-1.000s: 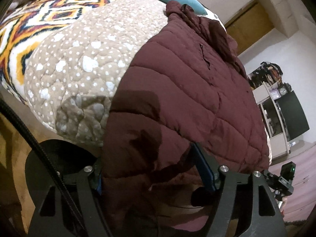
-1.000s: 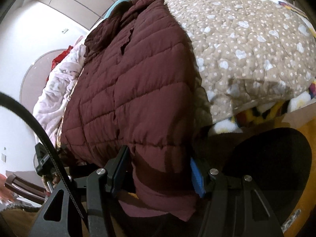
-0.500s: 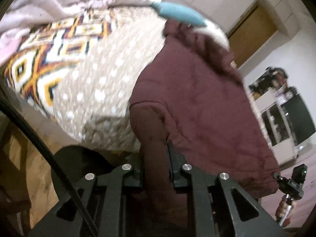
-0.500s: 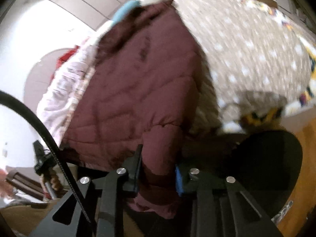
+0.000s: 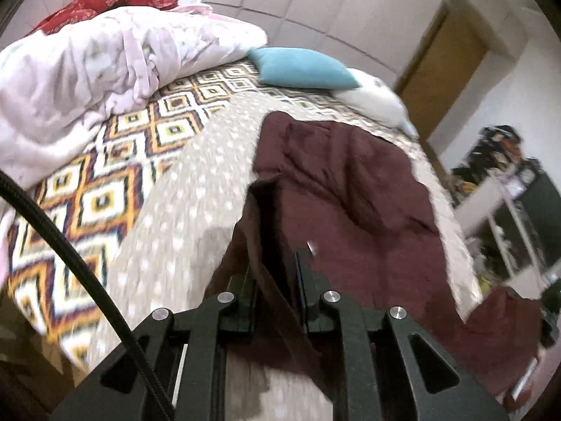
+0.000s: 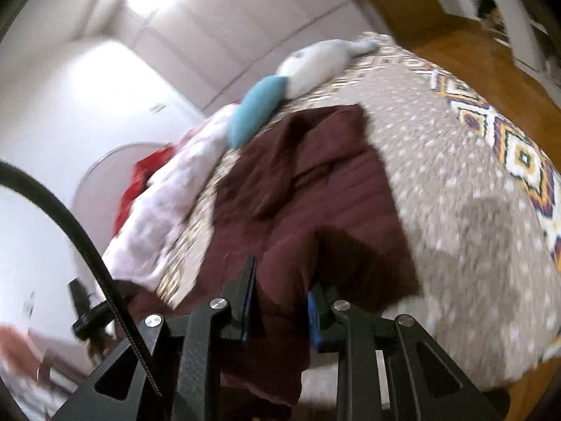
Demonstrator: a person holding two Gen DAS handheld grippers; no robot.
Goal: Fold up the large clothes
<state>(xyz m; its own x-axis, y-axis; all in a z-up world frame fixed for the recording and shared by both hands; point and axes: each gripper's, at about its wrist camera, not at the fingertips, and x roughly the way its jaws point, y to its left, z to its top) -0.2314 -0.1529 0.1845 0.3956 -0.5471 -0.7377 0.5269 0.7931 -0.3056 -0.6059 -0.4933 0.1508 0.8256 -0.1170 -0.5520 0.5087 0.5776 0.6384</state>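
Note:
A large maroon quilted jacket [image 5: 350,189] lies lengthwise on the bed, collar toward the pillows; it also shows in the right wrist view [image 6: 308,182]. My left gripper [image 5: 273,280] is shut on the jacket's bottom hem, holding it lifted above the bed. My right gripper [image 6: 280,298] is shut on the other bottom corner of the jacket, also raised. The lifted hem hides the cloth between the jaws.
The bed has a beige dotted quilt [image 5: 196,189] over a diamond-patterned blanket [image 5: 105,175]. A pink bundle of bedding [image 5: 105,56], a teal pillow [image 5: 301,68] and a white pillow [image 5: 375,101] lie at the head. Shelves [image 5: 519,210] stand at the right.
Both grippers closed on the jacket's bottom hem at the bed's edge, then lifted it up and forward over the bed. Both views now look down along the bed.

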